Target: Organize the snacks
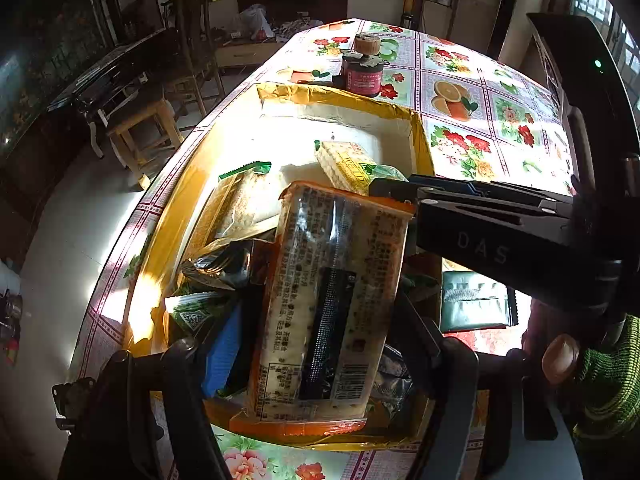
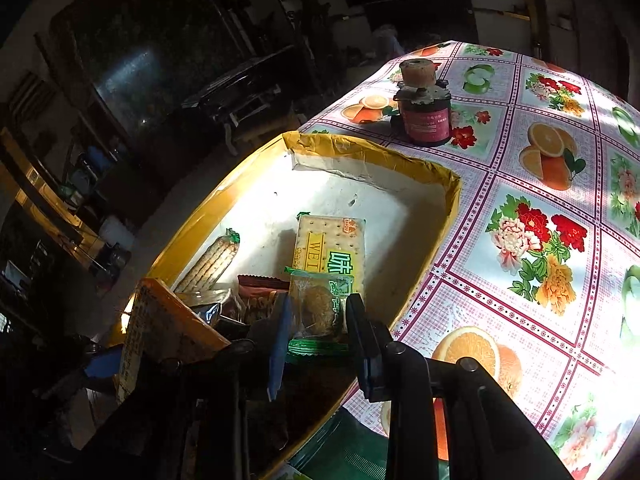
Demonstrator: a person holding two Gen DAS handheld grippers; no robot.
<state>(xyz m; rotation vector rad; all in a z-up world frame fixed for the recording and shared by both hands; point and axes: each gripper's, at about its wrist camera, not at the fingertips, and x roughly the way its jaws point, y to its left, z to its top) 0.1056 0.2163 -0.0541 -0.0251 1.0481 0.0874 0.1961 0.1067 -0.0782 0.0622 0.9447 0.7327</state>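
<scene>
Two grippers work over one yellow-taped cardboard box (image 1: 340, 96) on the flowered tablecloth (image 1: 480, 92). In the left wrist view, the left gripper (image 1: 320, 340) points steeply down at 6 o'clock, jaws spread fairly wide. The orange-edged cracker packet (image 1: 332, 300) stands lengthwise between them on the snack pile, and there's a gap showing between it and the blue pad (image 1: 224, 344) at 8 o'clock, so no squeeze there.

The right gripper (image 2: 320, 320) comes in from 3 o'clock in that same view. On its own camera, the jaws are only a little apart, with the small green cookie packet (image 2: 316, 308) sitting between the fingertips. Whether the pads touch it is hard to make out; it looks loose.

Further into the box, toward 12 o'clock, a yellow cracker packet (image 2: 332, 240) lies flat on the white floor, and a green-ended cracker sleeve (image 2: 216, 260) lies at 10 o'clock. A dark foil packet (image 1: 224, 264) is tucked beside the orange one. Beyond the box's far rim stands a small red canister (image 1: 362, 76). A green knitted sleeve (image 1: 608, 380) shows at 4 o'clock.
</scene>
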